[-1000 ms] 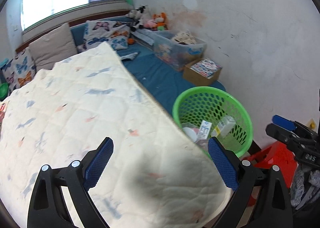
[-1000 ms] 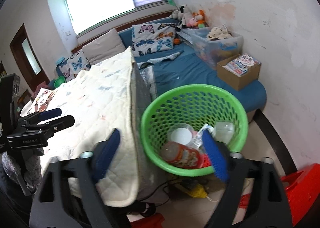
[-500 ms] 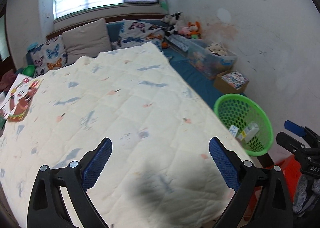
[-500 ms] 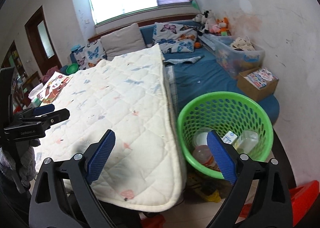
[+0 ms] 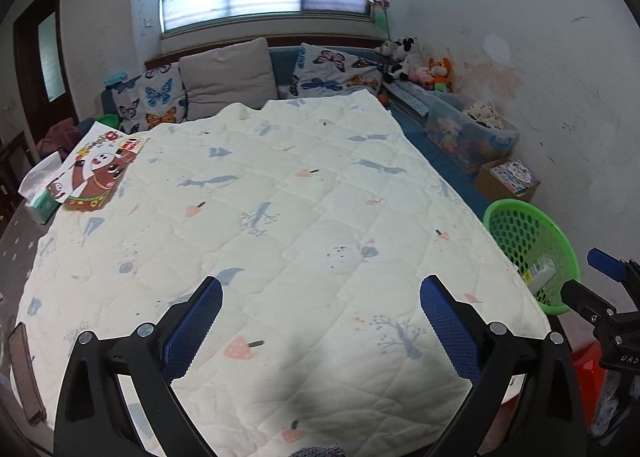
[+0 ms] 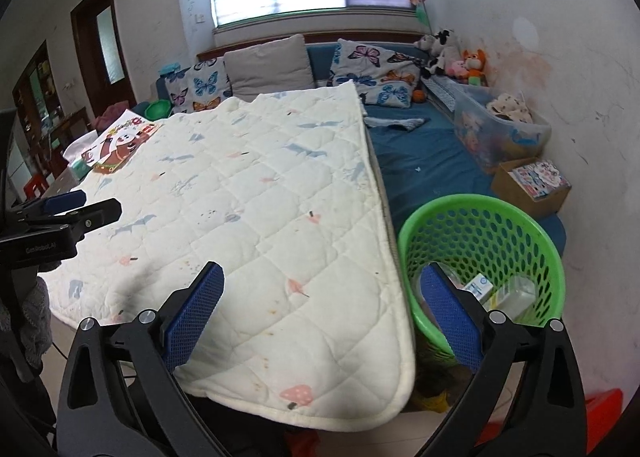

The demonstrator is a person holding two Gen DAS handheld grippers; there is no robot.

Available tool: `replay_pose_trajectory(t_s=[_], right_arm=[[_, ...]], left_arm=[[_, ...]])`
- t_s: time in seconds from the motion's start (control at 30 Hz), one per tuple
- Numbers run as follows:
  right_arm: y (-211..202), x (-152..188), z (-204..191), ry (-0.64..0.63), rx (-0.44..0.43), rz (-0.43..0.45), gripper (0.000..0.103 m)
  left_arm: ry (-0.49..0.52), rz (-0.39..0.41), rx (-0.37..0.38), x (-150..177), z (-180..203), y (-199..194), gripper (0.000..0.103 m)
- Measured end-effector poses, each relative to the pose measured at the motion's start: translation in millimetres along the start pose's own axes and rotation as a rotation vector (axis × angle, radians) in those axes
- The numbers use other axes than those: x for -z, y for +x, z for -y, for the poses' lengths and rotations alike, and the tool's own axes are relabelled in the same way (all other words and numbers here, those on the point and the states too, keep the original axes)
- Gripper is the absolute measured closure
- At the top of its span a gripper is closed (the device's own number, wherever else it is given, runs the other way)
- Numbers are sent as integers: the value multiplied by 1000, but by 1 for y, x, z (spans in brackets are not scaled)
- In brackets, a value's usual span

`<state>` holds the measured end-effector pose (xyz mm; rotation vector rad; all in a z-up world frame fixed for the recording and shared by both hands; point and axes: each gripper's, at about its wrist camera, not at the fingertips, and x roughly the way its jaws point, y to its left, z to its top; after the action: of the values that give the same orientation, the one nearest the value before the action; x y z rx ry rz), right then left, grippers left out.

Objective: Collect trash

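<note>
Right gripper (image 6: 322, 313) hangs above the near corner of a cream quilted cover (image 6: 280, 217), its blue-padded jaws opening with nothing between them. Left gripper (image 5: 320, 325) is spread wide over the same cover, also empty; its body, seen from the right wrist, carries small white lettering too fine to read surely. A green perforated basket (image 6: 516, 229) stands on the floor just beside the cover's edge, holding the trash: a small white carton with blue print (image 6: 480, 287) and a pale box; their writing is illegible
</note>
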<state>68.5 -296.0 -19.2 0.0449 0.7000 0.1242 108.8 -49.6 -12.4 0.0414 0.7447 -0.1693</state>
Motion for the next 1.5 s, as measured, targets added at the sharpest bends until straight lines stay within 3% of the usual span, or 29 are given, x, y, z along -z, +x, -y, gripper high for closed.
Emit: replay_pose_trajectory(t_s=[0.6, 1.5], right_arm=[[5, 2, -21, -5, -29, -2, 4], [5, 5, -30, -9, -29, 5, 4]], left_arm=[[-61, 33, -107, 17, -24, -17, 7], [-93, 51, -113, 29, -30, -30, 7]])
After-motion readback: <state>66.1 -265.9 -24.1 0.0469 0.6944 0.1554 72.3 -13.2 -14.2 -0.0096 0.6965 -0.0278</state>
